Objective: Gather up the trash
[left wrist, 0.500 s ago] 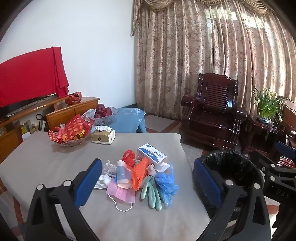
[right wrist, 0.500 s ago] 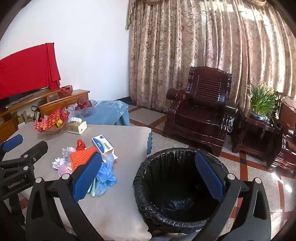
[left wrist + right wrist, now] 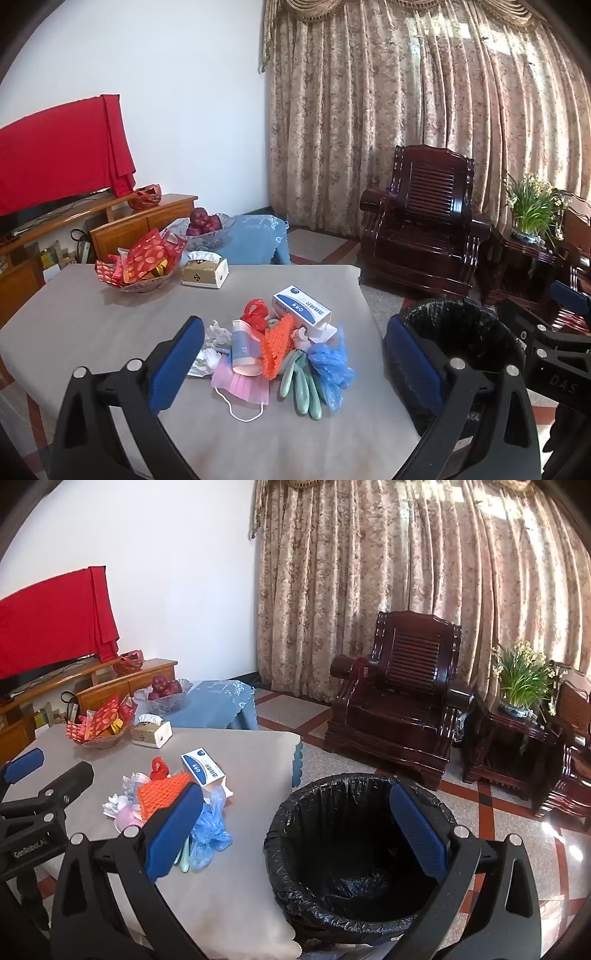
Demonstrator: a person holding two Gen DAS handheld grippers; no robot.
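Left gripper [image 3: 295, 365], fingers spread wide and holding nothing, poised above the near edge of the table [image 3: 92, 325] and aimed slightly downward at the trash pile [image 3: 280, 347]. The pile lies on the table's near right part: a pink face mask [image 3: 242, 384], a paper cup [image 3: 243, 349] on its side, orange foam netting [image 3: 275, 345], green gloves [image 3: 301, 384], a blue plastic bag [image 3: 330, 363], crumpled white tissue [image 3: 212, 343], a red bag [image 3: 255, 314] and a white-and-blue box [image 3: 301, 306], all touching or overlapping. Right gripper [image 3: 295, 830], likewise wide open and empty, held above the black-lined trash bin [image 3: 354, 849], which stands on the floor just beside the table's right edge. Behind the pile: a tissue box [image 3: 205, 273] and a snack basket [image 3: 138, 266].
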